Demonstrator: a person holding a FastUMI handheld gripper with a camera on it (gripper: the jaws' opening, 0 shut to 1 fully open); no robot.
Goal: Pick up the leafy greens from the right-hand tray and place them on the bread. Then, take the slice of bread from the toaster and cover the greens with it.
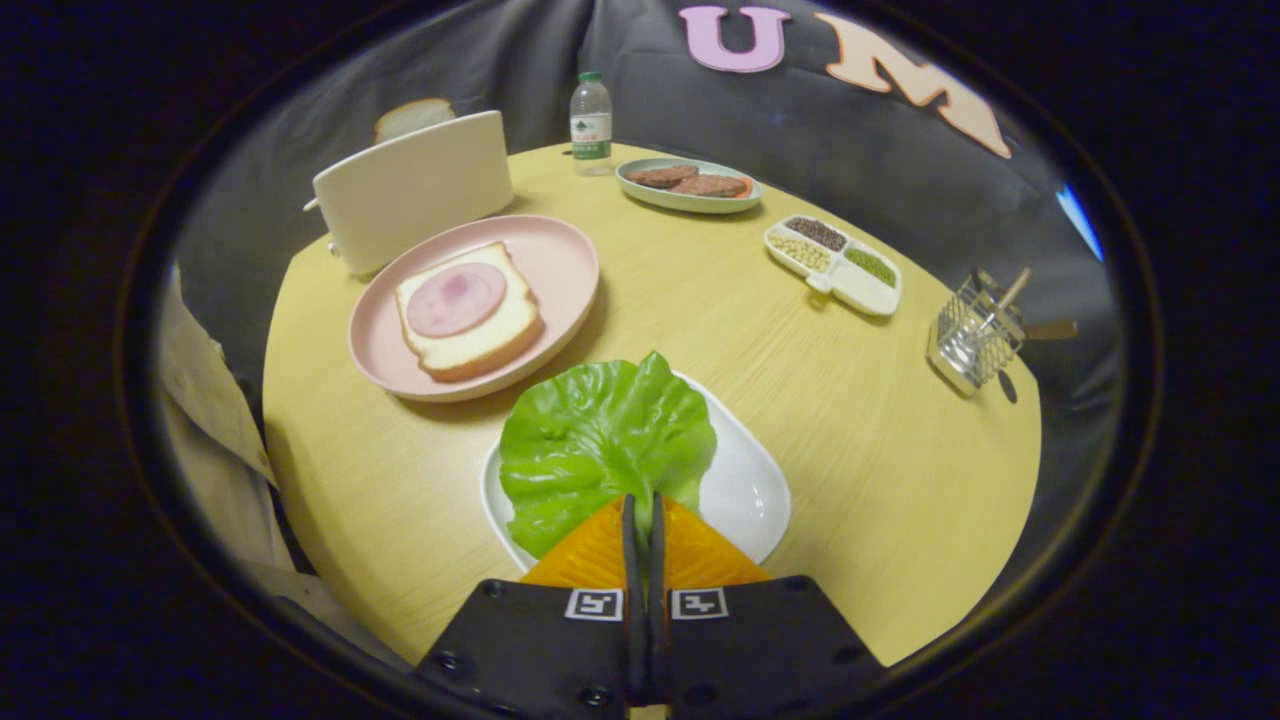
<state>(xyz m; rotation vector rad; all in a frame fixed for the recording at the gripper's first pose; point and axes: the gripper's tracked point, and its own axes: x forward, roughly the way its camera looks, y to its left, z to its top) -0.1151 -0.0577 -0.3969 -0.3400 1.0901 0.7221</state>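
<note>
The greens (600,440), one broad lettuce leaf, lie over the left part of the white tray (745,490) at the near edge of the desk (830,400). The leaf's near edge runs in between the jaws, whose fingers (632,540) are drawn together with just a thin slit left, and they appear to pinch that edge. The gripper (643,520) sits right over the near end of the tray.

Far and left of the tray, close by it, is a pink plate (560,265) with the bread (470,325) on it, a thick slice topped with a round piece of ham (455,298). Just beyond the plate stands the toaster (415,190), with another slice (412,116) sticking up out of its top.

At the far side of the desk stands a water bottle (591,125), and just right of it a green dish (690,200) carrying two patties (690,181). Nearer and to the right of that is a white divided dish (850,285) with beans and seeds in its compartments. At the right edge of the desk sits a wire basket (975,340) holding utensils with wooden handles. A beige sleeve (205,400) shows beside the left edge of the desk.
</note>
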